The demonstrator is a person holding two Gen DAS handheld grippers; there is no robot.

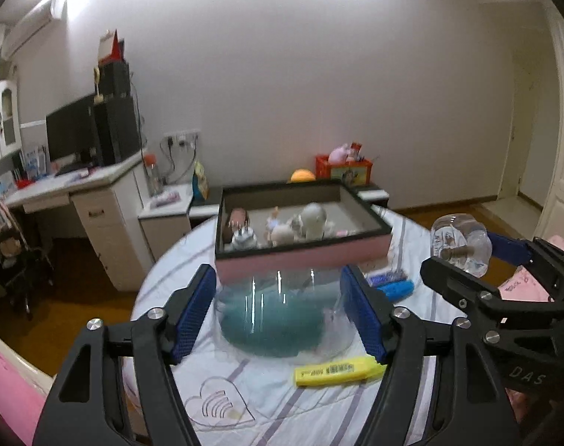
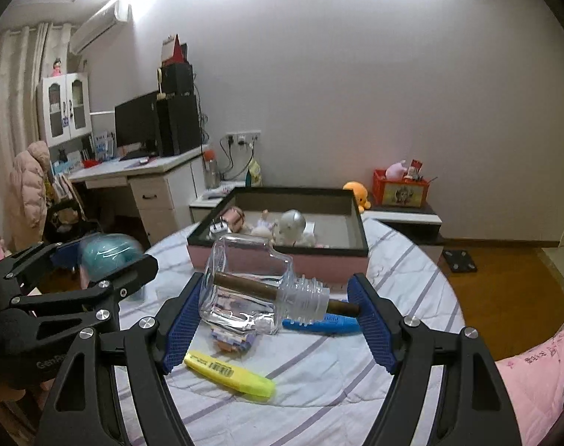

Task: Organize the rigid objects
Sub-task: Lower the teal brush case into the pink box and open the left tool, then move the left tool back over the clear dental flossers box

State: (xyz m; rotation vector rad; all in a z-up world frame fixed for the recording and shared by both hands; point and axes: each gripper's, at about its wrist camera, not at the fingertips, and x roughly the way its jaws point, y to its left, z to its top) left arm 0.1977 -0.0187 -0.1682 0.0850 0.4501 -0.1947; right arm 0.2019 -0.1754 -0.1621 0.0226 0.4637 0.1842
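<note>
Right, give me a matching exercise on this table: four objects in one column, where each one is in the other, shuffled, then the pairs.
Things:
1. clear dome with teal inside
2. glass bottle with brown stick
3. yellow highlighter
4. silver ball

Places:
A. inside the pink-sided tray
B. between the left gripper fingers
C. lying on the striped cloth
D. between the right gripper fingers

Pairs: 1-B, 2-D, 3-C, 4-A

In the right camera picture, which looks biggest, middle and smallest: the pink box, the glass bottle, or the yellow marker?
1. pink box
2. glass bottle, though being held near the camera inflates it
3. yellow marker
</note>
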